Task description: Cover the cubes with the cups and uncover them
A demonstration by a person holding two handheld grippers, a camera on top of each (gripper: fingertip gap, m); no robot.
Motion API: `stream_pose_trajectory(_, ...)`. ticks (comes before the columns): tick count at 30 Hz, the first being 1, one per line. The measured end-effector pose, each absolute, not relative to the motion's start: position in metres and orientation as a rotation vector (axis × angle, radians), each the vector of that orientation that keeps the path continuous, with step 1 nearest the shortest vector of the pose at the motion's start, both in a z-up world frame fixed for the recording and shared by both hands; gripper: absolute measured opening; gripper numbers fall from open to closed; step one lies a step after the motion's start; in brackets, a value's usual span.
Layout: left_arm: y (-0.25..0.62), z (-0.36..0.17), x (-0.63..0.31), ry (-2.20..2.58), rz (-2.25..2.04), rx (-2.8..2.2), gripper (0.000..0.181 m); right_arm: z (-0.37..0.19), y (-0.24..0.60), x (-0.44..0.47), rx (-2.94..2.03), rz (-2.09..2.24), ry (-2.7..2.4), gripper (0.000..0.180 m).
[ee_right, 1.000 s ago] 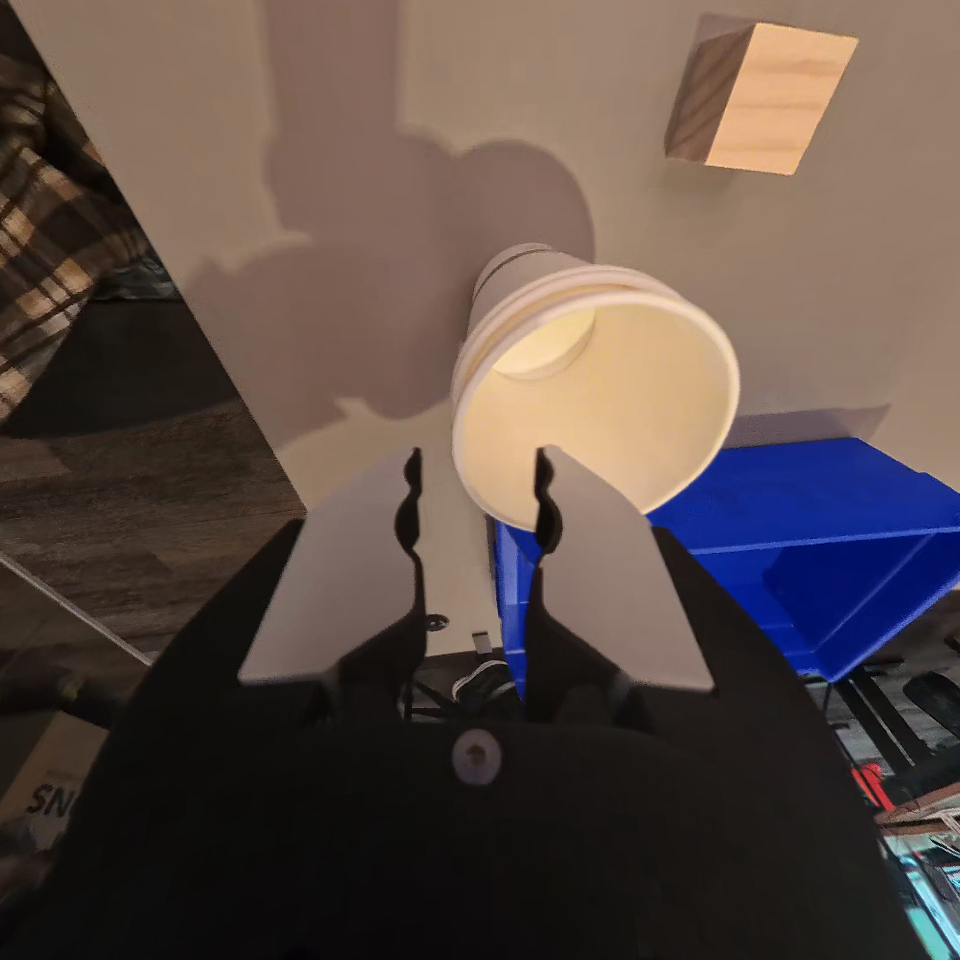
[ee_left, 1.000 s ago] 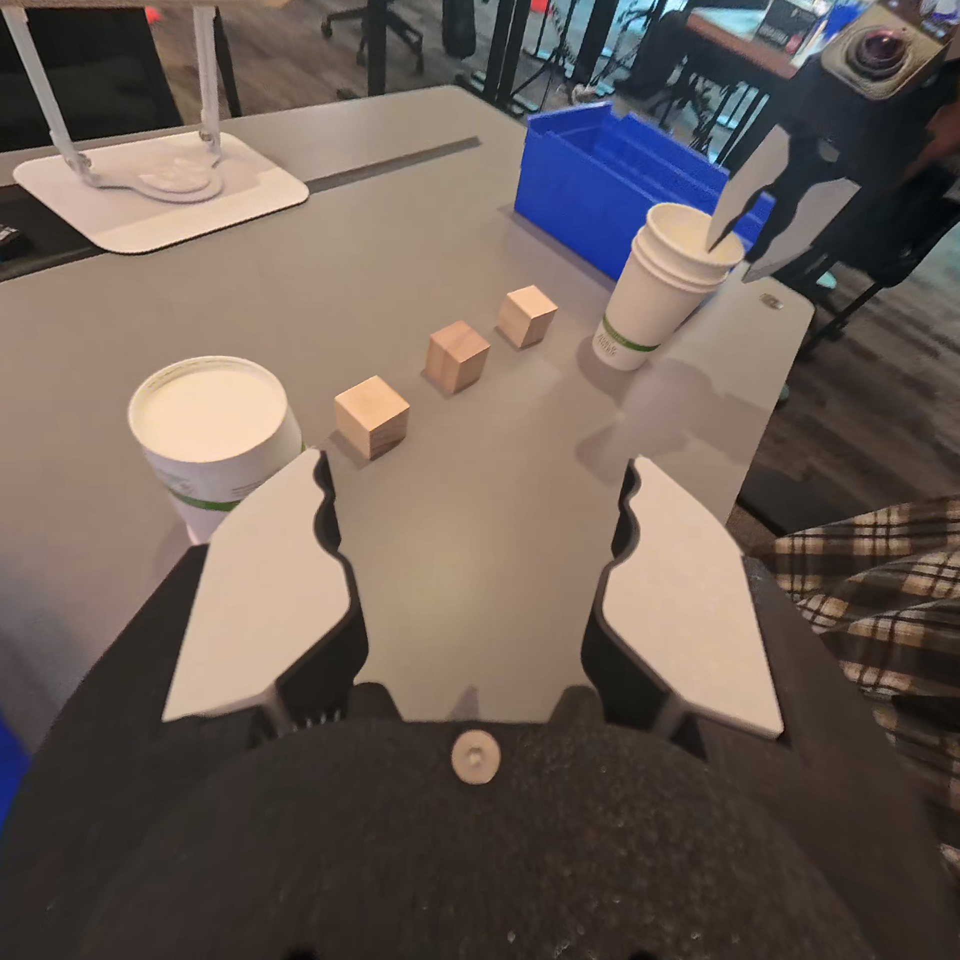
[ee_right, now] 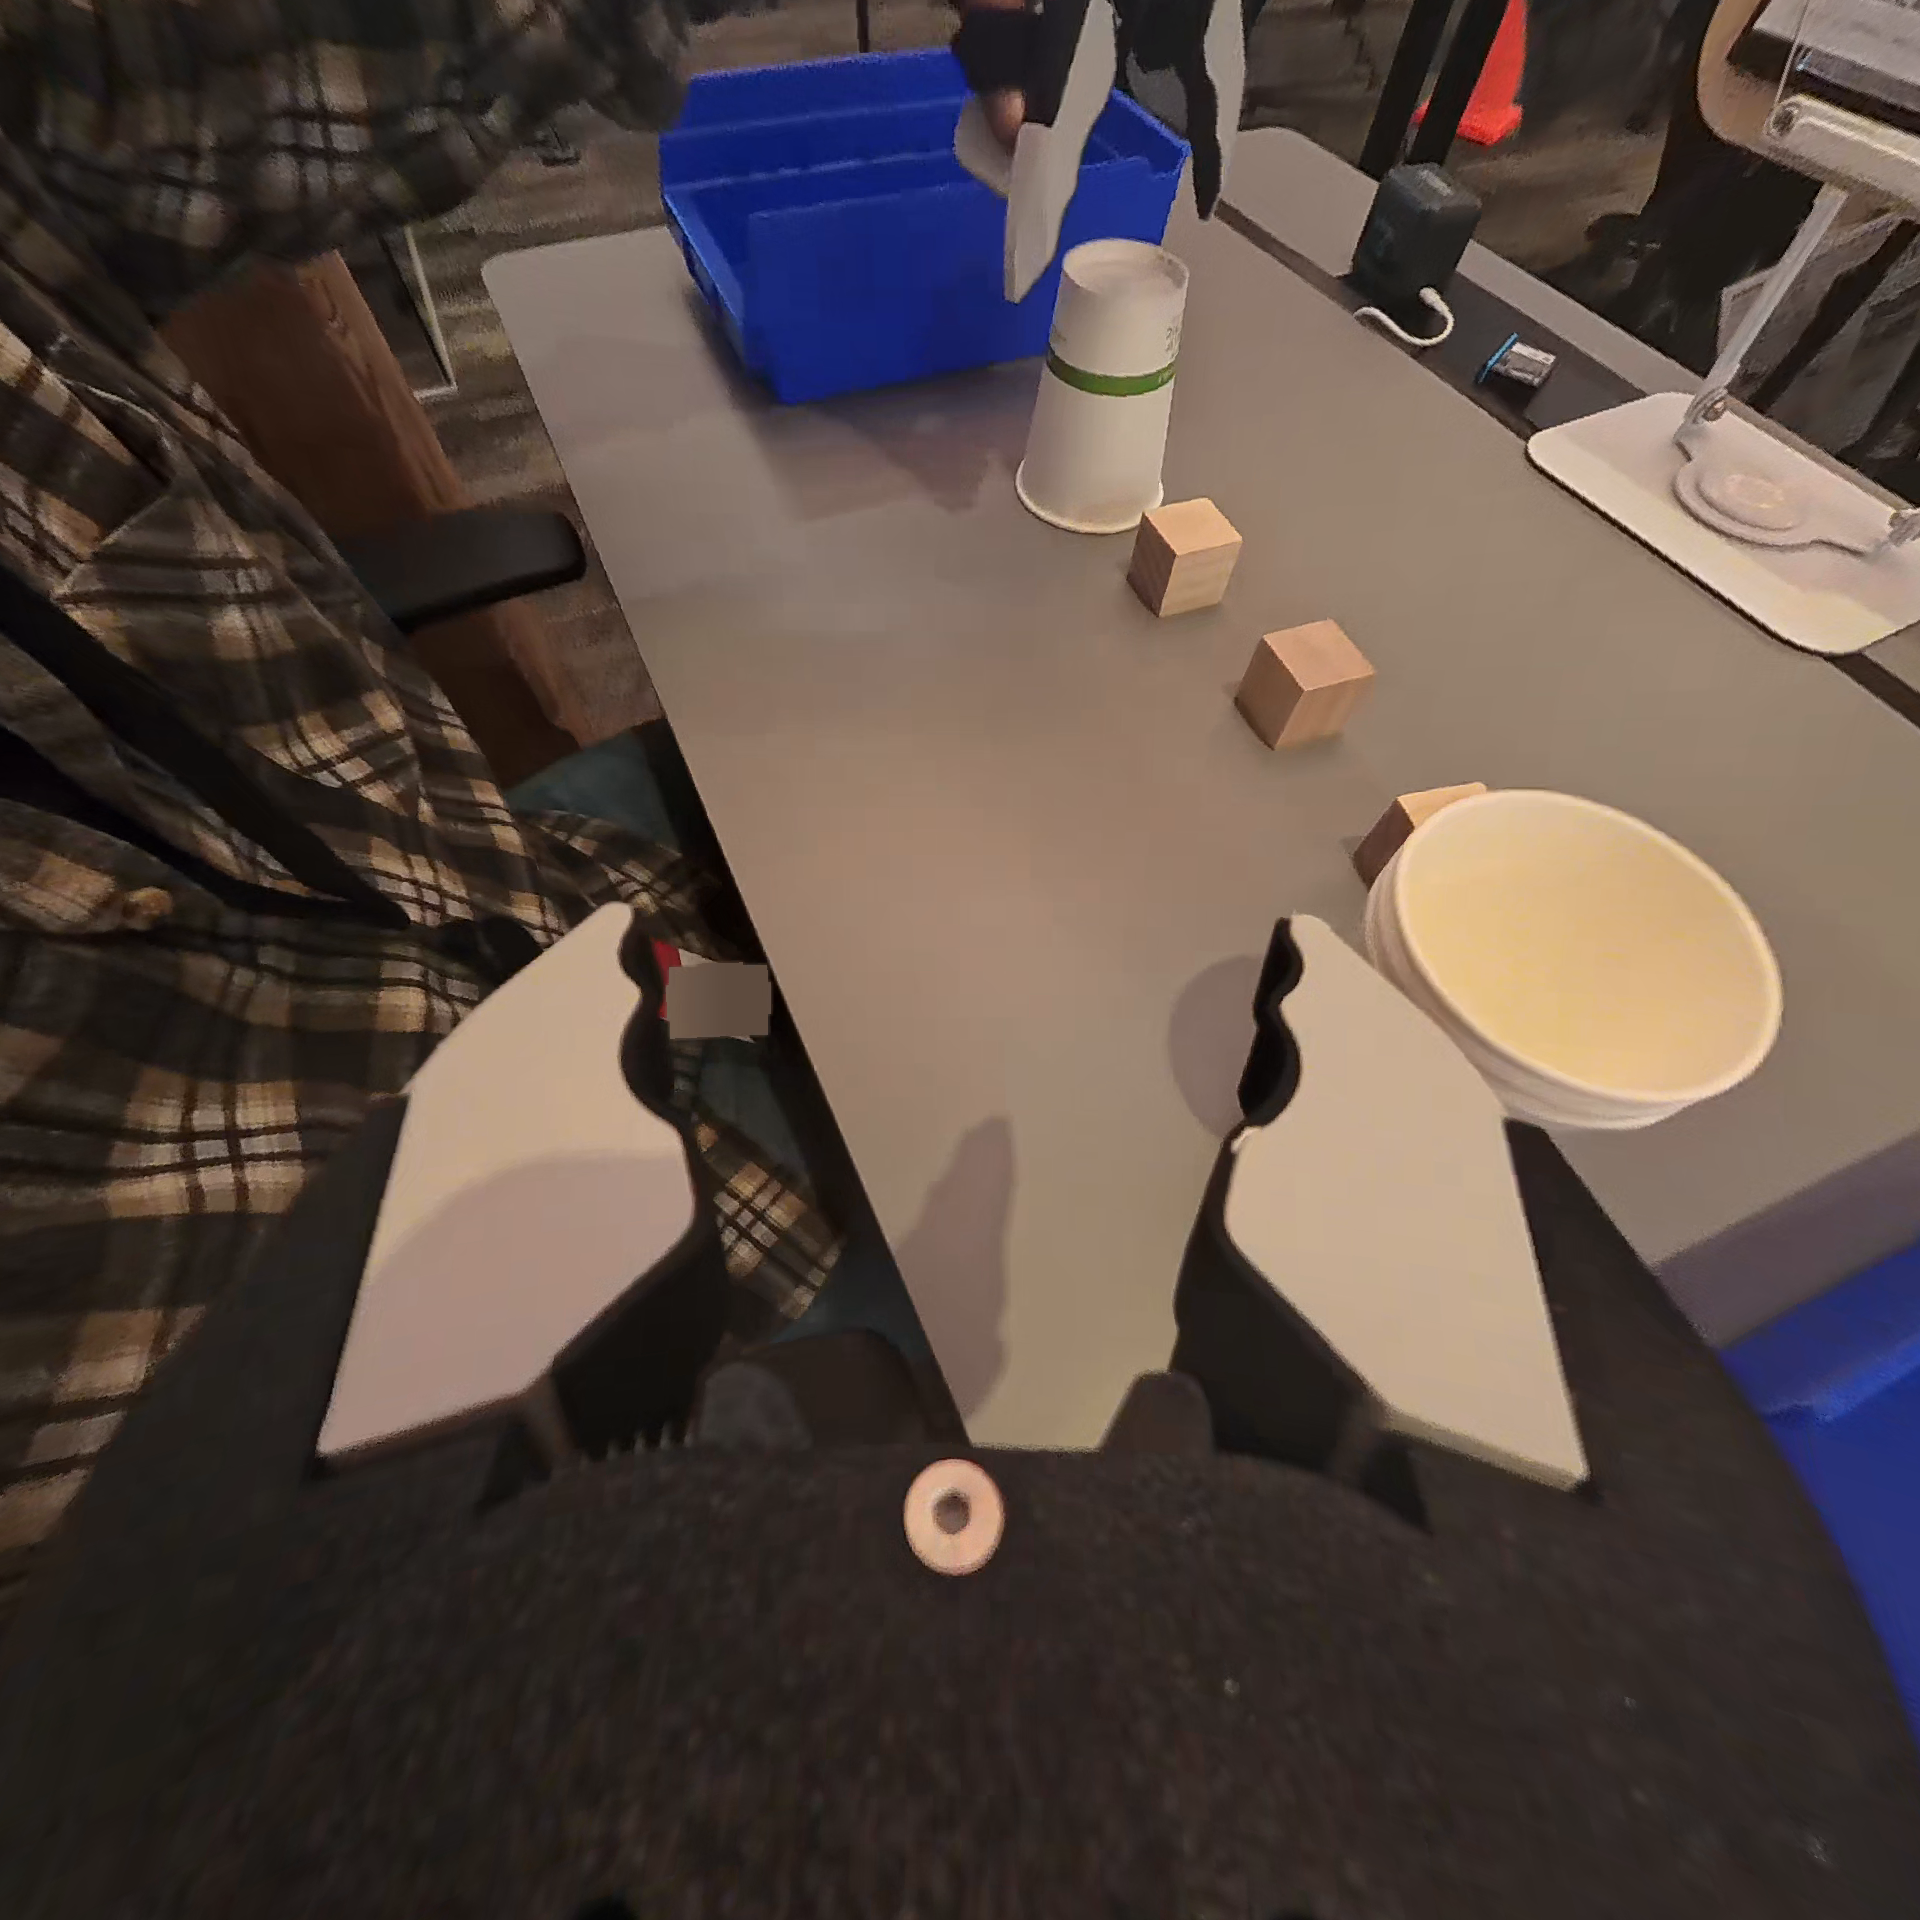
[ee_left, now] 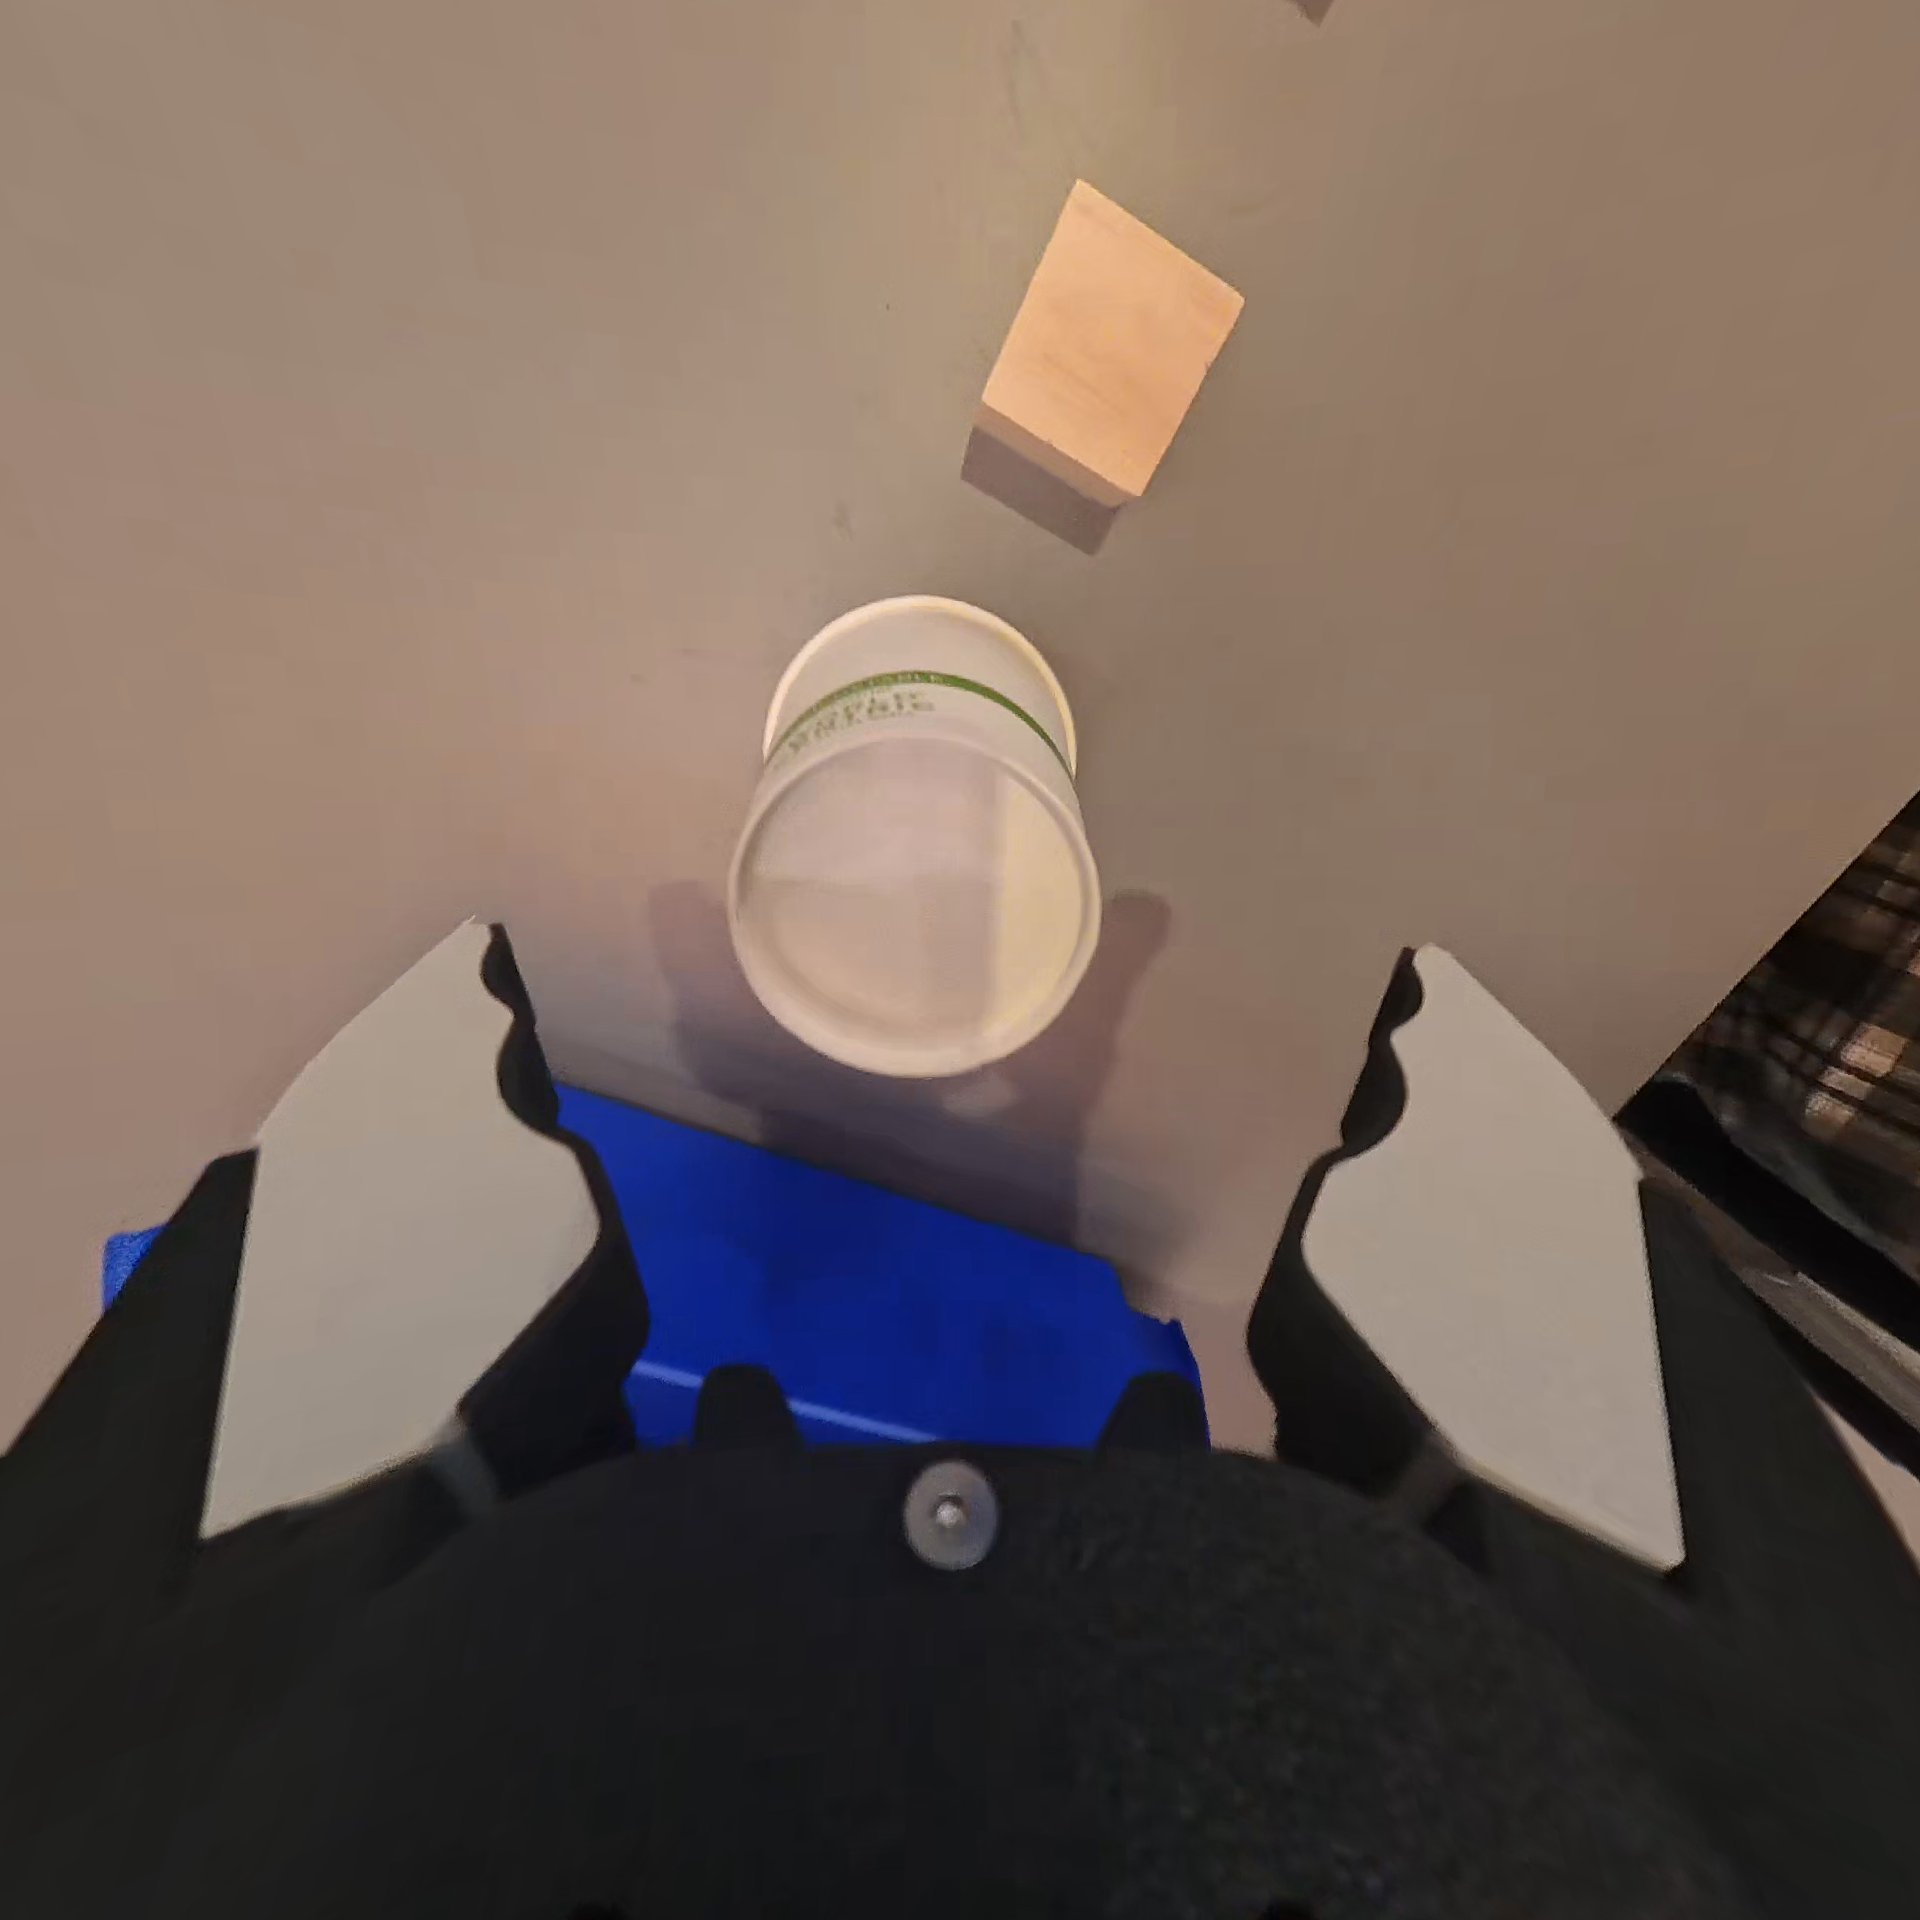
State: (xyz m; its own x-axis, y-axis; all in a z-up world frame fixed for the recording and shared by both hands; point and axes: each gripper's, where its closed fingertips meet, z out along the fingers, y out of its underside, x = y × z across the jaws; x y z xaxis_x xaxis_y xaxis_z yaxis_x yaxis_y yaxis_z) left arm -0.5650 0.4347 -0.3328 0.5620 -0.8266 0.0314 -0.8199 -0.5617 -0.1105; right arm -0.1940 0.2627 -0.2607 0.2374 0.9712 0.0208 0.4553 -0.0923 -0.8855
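A white paper cup (ee_left: 914, 831) with a green band stands upside down on the grey table (ee_left: 416, 520). My left gripper (ee_left: 951, 940) hangs open above it, pointing down, jaws wide and not touching it. One wooden cube (ee_left: 1117, 343) lies just past the cup. In the right wrist view the same cup (ee_right: 1107, 395) stands under the left gripper (ee_right: 1117, 244), with three cubes (ee_right: 1184, 556), (ee_right: 1304, 681), (ee_right: 1418, 821) in a row. An upright stack of cups (ee_right: 1579, 956) partly hides the nearest cube. My right gripper (ee_right: 958, 920) is open and empty, left of the stack.
A blue bin (ee_right: 883, 270) stands behind the upside-down cup and shows under the left gripper (ee_left: 883, 1247). A white pad with a stand (ee_right: 1714, 520) lies at the far right. A person in a plaid shirt (ee_right: 208, 727) sits along the table's left edge.
My left gripper has swung from a low forward view to pointing down over the upside-down cup. My right gripper has backed off the cup stack's rim and opened wide.
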Motion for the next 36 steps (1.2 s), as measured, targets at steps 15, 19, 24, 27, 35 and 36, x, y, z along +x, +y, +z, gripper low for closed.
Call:
stream_pose_trajectory(15, 0.432, -0.377, -0.573, 1.455, -0.122, -2.84, 0.092, -0.269, 0.263, -0.194, -1.663, 0.814, -1.306, 0.103)
stream_pose_trajectory(19, 0.433, -0.374, -0.576, 1.429, -0.106, -2.843, 0.092, -0.266, 0.264, -0.193, -1.649, 0.821, -1.291, 0.097)
stream_pose_trajectory(24, 0.434, -0.356, -0.575, 1.367, -0.176, -2.806, 0.092, -0.264, 0.264, -0.195, -1.638, 0.856, -1.272, 0.092)
stream_pose_trajectory(27, 0.432, -0.344, -0.578, 1.349, -0.181, -2.798, 0.092, -0.265, 0.263, -0.196, -1.636, 0.861, -1.277, 0.092)
stream_pose_trajectory(35, 0.427, -0.321, -0.582, 1.334, -0.182, -2.791, 0.092, -0.266, 0.26, -0.199, -1.63, 0.871, -1.285, 0.092)
stream_pose_trajectory(36, 0.426, -0.316, -0.582, 1.333, -0.181, -2.788, 0.092, -0.265, 0.26, -0.199, -1.629, 0.869, -1.284, 0.092)
